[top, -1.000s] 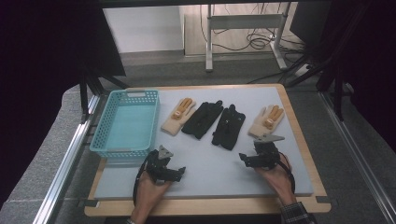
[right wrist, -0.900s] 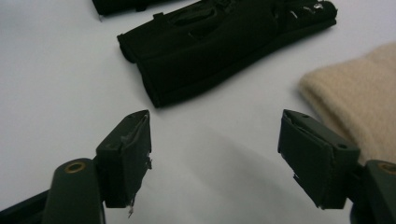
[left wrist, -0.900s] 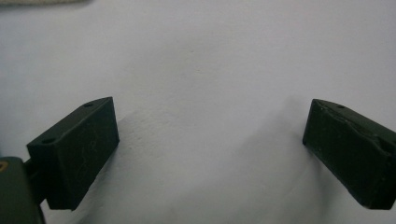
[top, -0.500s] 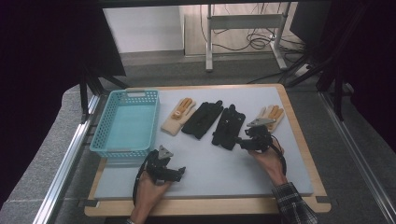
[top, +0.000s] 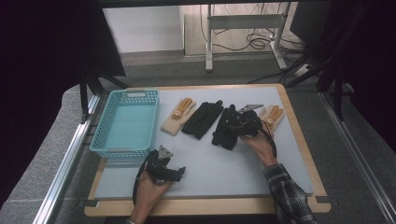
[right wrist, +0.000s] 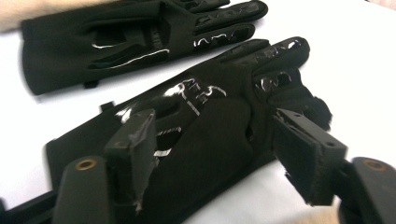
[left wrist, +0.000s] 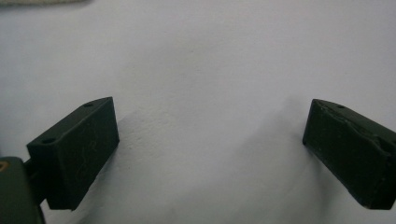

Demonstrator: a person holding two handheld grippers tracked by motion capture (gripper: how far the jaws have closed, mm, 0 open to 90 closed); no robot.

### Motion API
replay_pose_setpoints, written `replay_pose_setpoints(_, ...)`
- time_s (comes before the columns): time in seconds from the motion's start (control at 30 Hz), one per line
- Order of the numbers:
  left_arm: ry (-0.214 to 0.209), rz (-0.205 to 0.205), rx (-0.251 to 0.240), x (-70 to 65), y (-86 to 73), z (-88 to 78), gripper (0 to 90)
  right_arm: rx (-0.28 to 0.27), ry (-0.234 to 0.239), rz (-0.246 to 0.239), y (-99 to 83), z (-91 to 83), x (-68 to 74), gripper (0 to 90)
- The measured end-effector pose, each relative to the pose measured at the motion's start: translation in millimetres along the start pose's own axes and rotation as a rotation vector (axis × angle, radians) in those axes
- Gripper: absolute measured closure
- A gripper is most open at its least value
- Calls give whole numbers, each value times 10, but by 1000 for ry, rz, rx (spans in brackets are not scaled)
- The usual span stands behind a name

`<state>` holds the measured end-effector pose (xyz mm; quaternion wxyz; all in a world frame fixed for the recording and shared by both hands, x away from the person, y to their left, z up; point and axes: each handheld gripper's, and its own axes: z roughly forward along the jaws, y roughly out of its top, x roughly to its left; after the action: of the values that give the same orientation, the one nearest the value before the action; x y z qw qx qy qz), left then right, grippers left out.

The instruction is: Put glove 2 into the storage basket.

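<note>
Right gripper (top: 236, 125) sits over the nearer black fabric glove with glossy printed palm patches (top: 229, 128); the hand behind it reaches in from the bottom edge on a plaid-sleeved forearm angled up and left. Its jaws have just been opening, and in the right gripper view they straddle that glove (right wrist: 205, 126) without pinching it, so nothing is gripped. Left gripper (top: 164, 169) lies low near the front of the pale grey table top (top: 224, 168), jaws wide apart over bare surface, wrist bent.

The glove lies mid-table beside a second black glove (top: 201, 118), with two tan and orange gloves (top: 178, 115) flanking them and a light blue plastic mesh basket (top: 125, 122) further left.

The glossy print looks like lettering, but I can't read it. The right-hand tan glove (top: 273, 114) is partly covered by the gripper.
</note>
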<state>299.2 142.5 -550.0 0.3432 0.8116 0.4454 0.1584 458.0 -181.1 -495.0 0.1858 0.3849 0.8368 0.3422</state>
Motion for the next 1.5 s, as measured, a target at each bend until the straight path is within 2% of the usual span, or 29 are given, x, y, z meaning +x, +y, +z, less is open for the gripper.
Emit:
replay_pose_setpoints(0.2, 0, 0, 0, 0, 0, 0, 37, 48, -10, -15, 88, 258, -25, 246)
replay_pose_setpoints(0.33, 0, 0, -1, 0, 0, 0, 37, 98, -20, -21, 88, 402, -49, 263)
replay_pose_setpoints(0.37, 1, 0, -1, -1, 0, 0, 37, 96, -25, -18, 85, 413, -45, 297)
replay_pose_setpoints(0.4, 1, 0, 0, 0, 0, 0, 37, 97, -34, -4, 86, 410, -36, 417)
replay_pose_setpoints(0.43, 0, 0, -1, 0, 0, 0, 37, 103, -7, 34, 88, 409, -42, 459)
replay_pose_setpoints(0.47, 1, 1, -1, -1, 0, 0, 37, 96, -27, 45, 79, 403, -37, 534)
replay_pose_setpoints(0.57, 1, 0, -1, -1, 0, 0, 37, 91, -16, 48, 72, 393, -6, 651)
replay_pose_setpoints(0.63, 1, 0, -1, -1, 0, 0, 37, 101, -16, 43, 84, 381, 4, 767)
replay_pose_setpoints(0.73, 0, 0, 0, -1, 0, 0, 37, 103, -18, 33, 87, 370, 14, 804)
replay_pose_setpoints(0.87, 1, -1, 0, 0, 0, 1, 37, 96, 3, 51, 79, 339, -25, 817)
replay_pose_setpoints(1.03, 0, -4, 0, -2, -1, 1, 37, 72, 29, 69, 61, 234, -48, 817)
replay_pose_setpoints(1.2, 0, -3, 0, -2, -1, 0, 37, 34, 67, 63, 106, 9, -3, 818)
replay_pose_setpoints(1.3, 0, -4, 0, -2, -1, 0, 37, 18, 86, 46, 132, -142, 52, 818)
replay_pose_setpoints(1.5, 0, -4, 1, -3, -1, 0, 37, -6, 151, 16, 101, -453, 283, 817)
